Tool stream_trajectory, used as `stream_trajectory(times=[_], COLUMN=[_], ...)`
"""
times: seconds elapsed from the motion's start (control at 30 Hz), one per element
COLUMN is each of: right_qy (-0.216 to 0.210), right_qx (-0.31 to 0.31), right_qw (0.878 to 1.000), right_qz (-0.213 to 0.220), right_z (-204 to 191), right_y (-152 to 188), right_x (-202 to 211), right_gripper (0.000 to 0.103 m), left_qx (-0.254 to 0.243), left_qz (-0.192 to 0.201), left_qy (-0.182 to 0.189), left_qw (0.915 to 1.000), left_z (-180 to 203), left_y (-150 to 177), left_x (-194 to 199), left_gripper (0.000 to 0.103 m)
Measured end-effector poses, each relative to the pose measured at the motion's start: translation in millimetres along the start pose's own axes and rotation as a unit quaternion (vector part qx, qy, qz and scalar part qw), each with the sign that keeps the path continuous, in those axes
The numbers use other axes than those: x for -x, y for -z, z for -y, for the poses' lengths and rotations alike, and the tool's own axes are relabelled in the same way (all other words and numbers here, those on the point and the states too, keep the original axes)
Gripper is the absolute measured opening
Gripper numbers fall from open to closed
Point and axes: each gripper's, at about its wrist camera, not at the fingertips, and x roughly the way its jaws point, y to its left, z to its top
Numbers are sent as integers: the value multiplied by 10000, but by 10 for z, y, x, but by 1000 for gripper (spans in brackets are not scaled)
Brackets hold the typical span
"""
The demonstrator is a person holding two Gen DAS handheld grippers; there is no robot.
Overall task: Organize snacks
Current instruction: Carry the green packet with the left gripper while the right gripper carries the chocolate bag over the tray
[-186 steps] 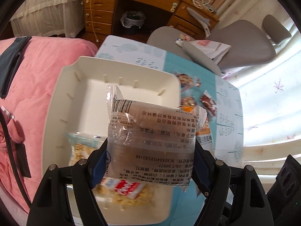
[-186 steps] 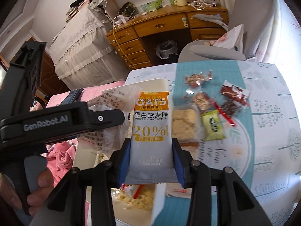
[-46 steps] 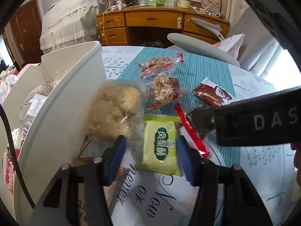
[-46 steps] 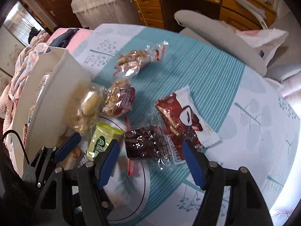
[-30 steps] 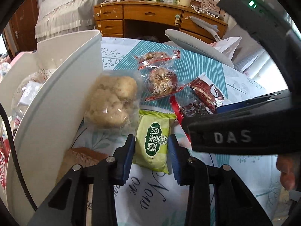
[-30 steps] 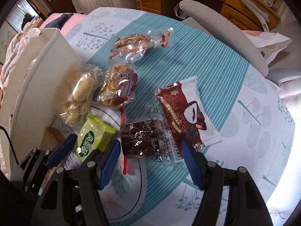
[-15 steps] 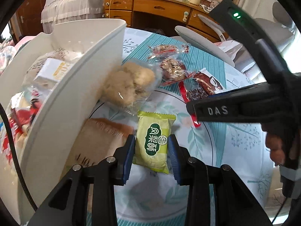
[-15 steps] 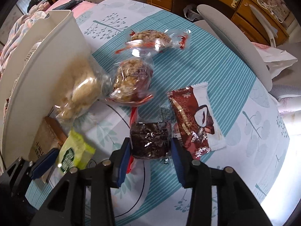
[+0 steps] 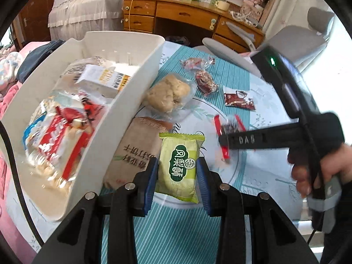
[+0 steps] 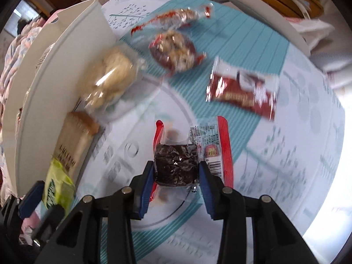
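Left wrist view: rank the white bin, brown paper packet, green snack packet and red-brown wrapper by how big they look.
1. white bin
2. brown paper packet and green snack packet: look alike, and the green one is nearer, so unranked
3. red-brown wrapper, also farthest

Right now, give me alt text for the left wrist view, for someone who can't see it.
The left tongs grip a green snack packet above a teal patterned tablecloth. A white bin holding snacks sits left; the right tongs hold a dark snack, with more packets beyond.

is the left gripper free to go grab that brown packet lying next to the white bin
Probably not yet: the left gripper is shut on the green snack. The brown packet lies uncovered beside the bin, so nothing else blocks it.
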Motion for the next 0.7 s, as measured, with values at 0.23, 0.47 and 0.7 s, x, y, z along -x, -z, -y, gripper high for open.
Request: stream_trajectory(times=[0.23, 0.47, 0.7], right_qy=[-261, -404, -264], right_qx=[-651, -1239, -1439], right_qw=[9975, 9913, 9884], right_qz=[44, 162, 406], right_z=[-149, -492, -773], right_y=[636, 1220, 1479], right_x=[75, 240, 608], right_gripper=[40, 40, 40], left_qx=[-111, -231, -473], left_qz=[170, 302, 285], left_qy=[367, 855, 1352], left_qw=[9991, 9956, 9893], left_z=[-222, -533, -796], left_y=[135, 132, 21], left_x=[335, 642, 887], left_gripper=[34, 34, 34])
